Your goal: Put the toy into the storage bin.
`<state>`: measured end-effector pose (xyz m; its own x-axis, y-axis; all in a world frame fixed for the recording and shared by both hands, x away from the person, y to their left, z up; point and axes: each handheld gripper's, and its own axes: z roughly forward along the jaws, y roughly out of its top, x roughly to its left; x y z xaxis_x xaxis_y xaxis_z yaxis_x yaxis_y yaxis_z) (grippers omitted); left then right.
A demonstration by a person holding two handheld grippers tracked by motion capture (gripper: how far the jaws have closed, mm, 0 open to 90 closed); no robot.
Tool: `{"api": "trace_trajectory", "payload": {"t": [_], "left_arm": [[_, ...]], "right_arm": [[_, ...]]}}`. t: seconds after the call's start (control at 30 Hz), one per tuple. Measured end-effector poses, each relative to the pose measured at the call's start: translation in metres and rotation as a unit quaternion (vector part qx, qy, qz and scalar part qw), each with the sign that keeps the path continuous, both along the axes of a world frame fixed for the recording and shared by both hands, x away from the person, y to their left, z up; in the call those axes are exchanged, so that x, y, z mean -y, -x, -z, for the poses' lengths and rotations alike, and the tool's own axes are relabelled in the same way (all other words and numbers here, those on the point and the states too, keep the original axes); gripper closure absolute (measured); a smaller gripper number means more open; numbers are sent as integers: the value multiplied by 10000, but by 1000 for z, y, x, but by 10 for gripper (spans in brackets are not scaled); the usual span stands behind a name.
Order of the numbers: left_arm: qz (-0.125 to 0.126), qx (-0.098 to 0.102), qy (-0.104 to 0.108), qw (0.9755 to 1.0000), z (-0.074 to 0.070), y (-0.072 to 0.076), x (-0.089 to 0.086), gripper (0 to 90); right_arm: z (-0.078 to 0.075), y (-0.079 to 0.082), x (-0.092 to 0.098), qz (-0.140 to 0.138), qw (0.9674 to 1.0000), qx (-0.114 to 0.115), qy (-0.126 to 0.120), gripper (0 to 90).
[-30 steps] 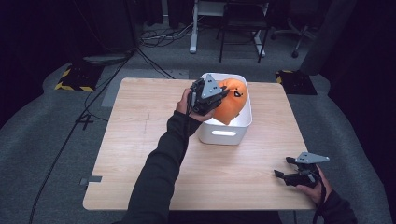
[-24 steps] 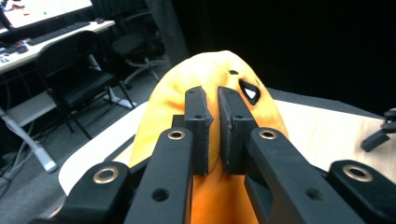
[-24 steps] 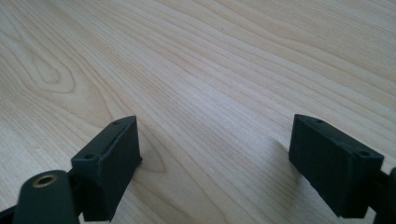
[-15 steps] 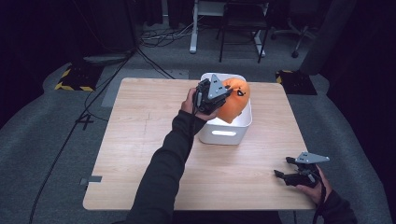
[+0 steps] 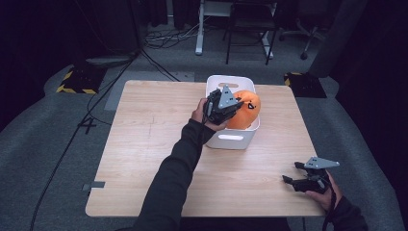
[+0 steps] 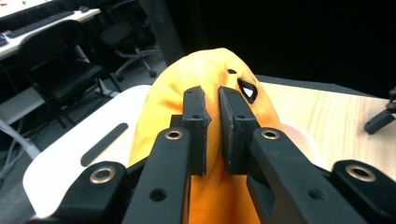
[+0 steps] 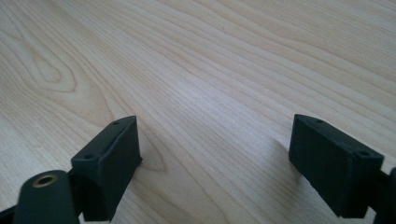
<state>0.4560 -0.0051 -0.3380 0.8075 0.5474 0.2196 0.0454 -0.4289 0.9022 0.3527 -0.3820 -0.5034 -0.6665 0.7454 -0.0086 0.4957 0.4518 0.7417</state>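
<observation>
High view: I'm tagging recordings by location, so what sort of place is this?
Probably an office or lab: a desk, an office chair, cables on grey carpet, dark surroundings.

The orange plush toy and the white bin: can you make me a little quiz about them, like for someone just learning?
1. True or false: the left gripper has its jaws pinched on the orange plush toy.
2. Where is the toy? A) flat on the wooden table B) over the white bin C) on the floor
3. Fill in: the right gripper sits near the table's front right corner with its jaws ____.

Key:
1. True. In the left gripper view the two pads nip a fold of the toy.
2. B
3. open, with nothing between them.
</observation>
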Motion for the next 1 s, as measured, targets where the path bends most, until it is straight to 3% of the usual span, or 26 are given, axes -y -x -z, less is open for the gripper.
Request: {"api": "trace_trajectory", "payload": {"t": [0.13, 0.37, 0.43, 0.6, 0.8, 0.9, 0.97, 1.0], "left_arm": [[83, -125, -34, 9999, 5, 0, -2, 813], [189, -312, -298, 9989, 14, 0, -3, 797], [221, -315, -466, 9982, 15, -1, -3, 787], [303, -428, -564, 9970, 17, -1, -3, 774], [346, -544, -882, 9940, 22, -1, 0, 746], [317, -619, -927, 9933, 24, -2, 0, 739], [278, -568, -943, 9935, 23, -2, -1, 739], [327, -549, -855, 9943, 21, -2, -2, 778]], "right_arm": [[0, 0, 0, -6, 10000, 4, -1, 166], [0, 0, 0, -4, 10000, -1, -4, 166], [0, 0, 0, -1, 10000, -5, -4, 167], [0, 0, 0, -1, 10000, -4, -3, 167], [0, 0, 0, -11, 10000, 11, -1, 167], [0, 0, 0, -7, 10000, 10, 0, 167], [0, 0, 0, -6, 10000, 8, 1, 167], [0, 0, 0, -12, 10000, 12, 0, 167]]}}
